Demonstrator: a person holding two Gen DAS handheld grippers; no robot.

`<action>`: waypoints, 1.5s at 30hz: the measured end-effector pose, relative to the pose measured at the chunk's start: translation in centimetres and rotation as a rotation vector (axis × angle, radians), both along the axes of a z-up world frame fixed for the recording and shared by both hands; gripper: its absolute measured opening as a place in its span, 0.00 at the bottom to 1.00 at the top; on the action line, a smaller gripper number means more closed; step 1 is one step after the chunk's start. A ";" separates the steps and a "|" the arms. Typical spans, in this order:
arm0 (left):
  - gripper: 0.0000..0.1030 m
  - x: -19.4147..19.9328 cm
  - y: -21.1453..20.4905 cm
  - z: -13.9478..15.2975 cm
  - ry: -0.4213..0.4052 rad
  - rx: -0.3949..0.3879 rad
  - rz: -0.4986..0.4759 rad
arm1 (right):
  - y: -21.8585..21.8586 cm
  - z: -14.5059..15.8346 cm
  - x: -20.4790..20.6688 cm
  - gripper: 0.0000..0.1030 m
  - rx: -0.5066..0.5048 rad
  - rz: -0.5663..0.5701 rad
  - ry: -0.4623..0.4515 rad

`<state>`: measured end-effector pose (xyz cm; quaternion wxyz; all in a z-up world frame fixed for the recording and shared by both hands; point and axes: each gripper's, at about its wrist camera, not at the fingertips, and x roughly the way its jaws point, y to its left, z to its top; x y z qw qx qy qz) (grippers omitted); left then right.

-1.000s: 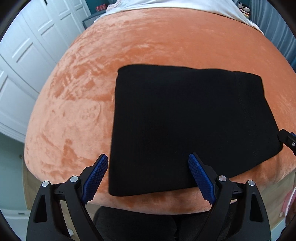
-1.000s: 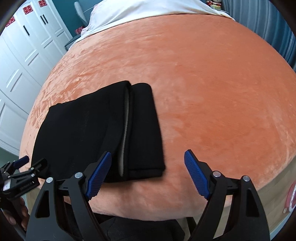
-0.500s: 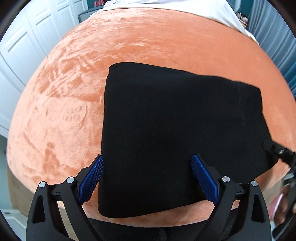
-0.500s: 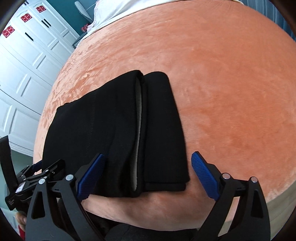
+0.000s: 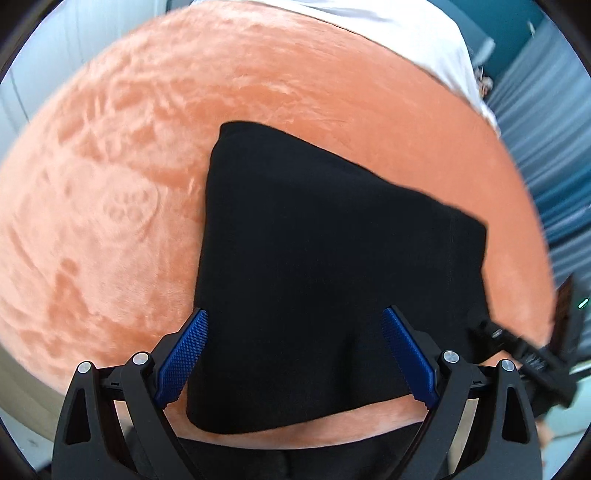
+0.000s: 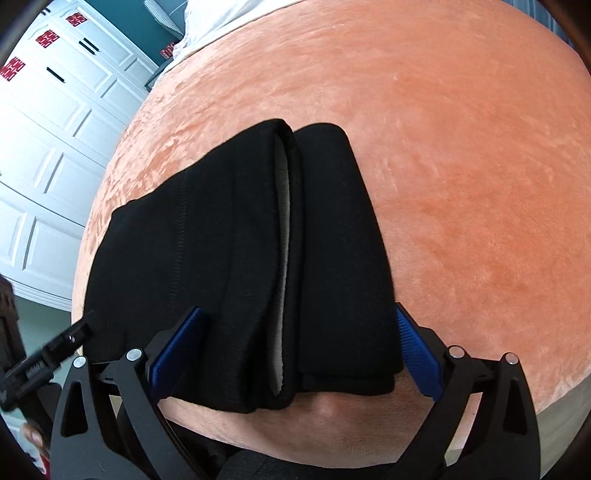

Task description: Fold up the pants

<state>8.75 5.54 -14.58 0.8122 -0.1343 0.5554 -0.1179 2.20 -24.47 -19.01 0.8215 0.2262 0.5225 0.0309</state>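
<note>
The black pants (image 5: 325,266) lie folded into a thick rectangle on the orange plush bed cover (image 5: 110,206). My left gripper (image 5: 295,354) is open, its blue pads straddling the near edge of the bundle at its left half. In the right wrist view the pants (image 6: 236,258) show stacked layers and a pale inner lining along the fold. My right gripper (image 6: 295,350) is open and straddles the near edge at the bundle's right end. Each gripper shows at the edge of the other's view.
The orange cover (image 6: 461,166) stretches far to the right and back. White bedding (image 5: 388,33) lies at the far end. White cabinet doors (image 6: 48,140) stand to the left, a blue curtain (image 5: 554,166) to the right. The bed's near edge is just below the grippers.
Both grippers have moved forward and down over the near edge of the folded pants, so their open pads now straddle the fabric. The pants have not moved.
</note>
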 end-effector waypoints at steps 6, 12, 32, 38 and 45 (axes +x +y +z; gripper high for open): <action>0.89 0.6 4.4 0.4 0.056 -0.241 0.056 | -0.9 0.1 -0.1 0.93 0.058 0.000 -0.008; 0.89 1.2 3.5 -1.8 0.123 -0.218 0.005 | -1.1 -0.7 0.4 0.94 0.105 0.050 0.003; 0.38 -1.0 3.7 -1.8 0.078 -0.167 0.030 | 0.9 -0.4 0.5 0.43 0.088 0.068 -0.095; 0.46 -0.7 3.2 -1.5 0.092 -0.148 0.014 | 0.3 -0.4 0.4 0.42 0.118 0.038 -0.080; 0.85 -0.3 4.1 -5.8 0.133 -0.200 0.087 | -0.7 -1.8 0.4 0.65 0.178 0.000 -0.054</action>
